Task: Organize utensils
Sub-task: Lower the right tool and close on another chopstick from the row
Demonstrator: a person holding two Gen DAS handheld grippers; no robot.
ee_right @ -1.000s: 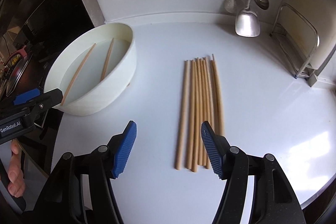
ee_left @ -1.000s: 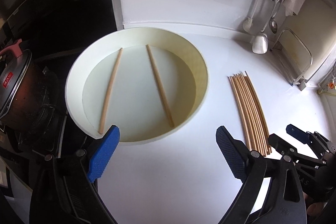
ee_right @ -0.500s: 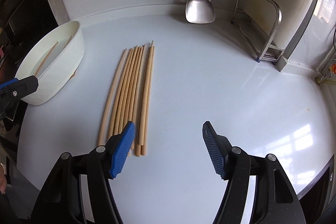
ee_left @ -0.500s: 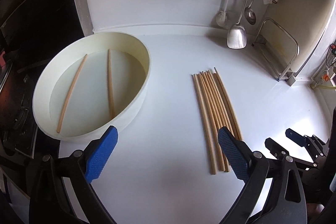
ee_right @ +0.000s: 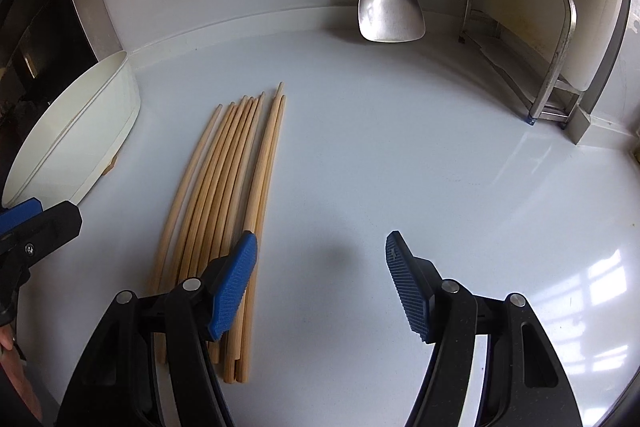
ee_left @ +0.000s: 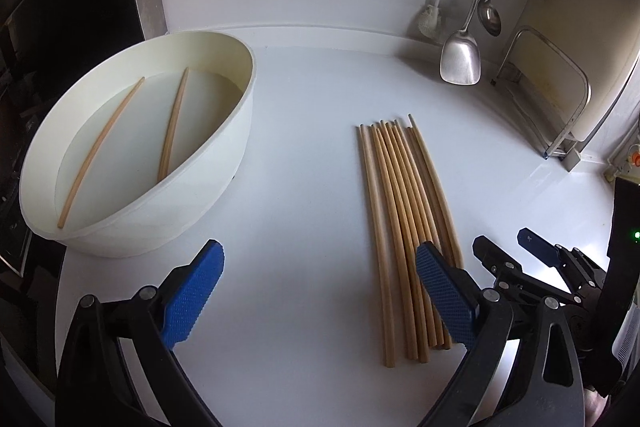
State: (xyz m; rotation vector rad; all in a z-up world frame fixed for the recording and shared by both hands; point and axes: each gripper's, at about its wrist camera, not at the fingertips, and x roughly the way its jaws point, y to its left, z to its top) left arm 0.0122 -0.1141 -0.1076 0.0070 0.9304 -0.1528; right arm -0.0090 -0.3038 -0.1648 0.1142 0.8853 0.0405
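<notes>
Chopsticks [ee_left: 404, 227] lie near bowl [ee_left: 224, 163], bare counter [ee_right: 400, 167] rightward, both grippers' jaws spread, holding nothing

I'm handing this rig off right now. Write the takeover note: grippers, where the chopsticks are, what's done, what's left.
Left gripper: open, empty, above the counter between the basin and the bundle.
Right gripper: open, empty, its left finger over the bundle's near ends.
White basin: at the counter's left, two chopsticks lying inside, apart from each other.
Chopstick bundle: lying side by side on the counter, right of the basin, ungripped.
Done: apparently two chopsticks in the basin.
Left: probably the whole bundle; nothing is gripped yet.
</notes>
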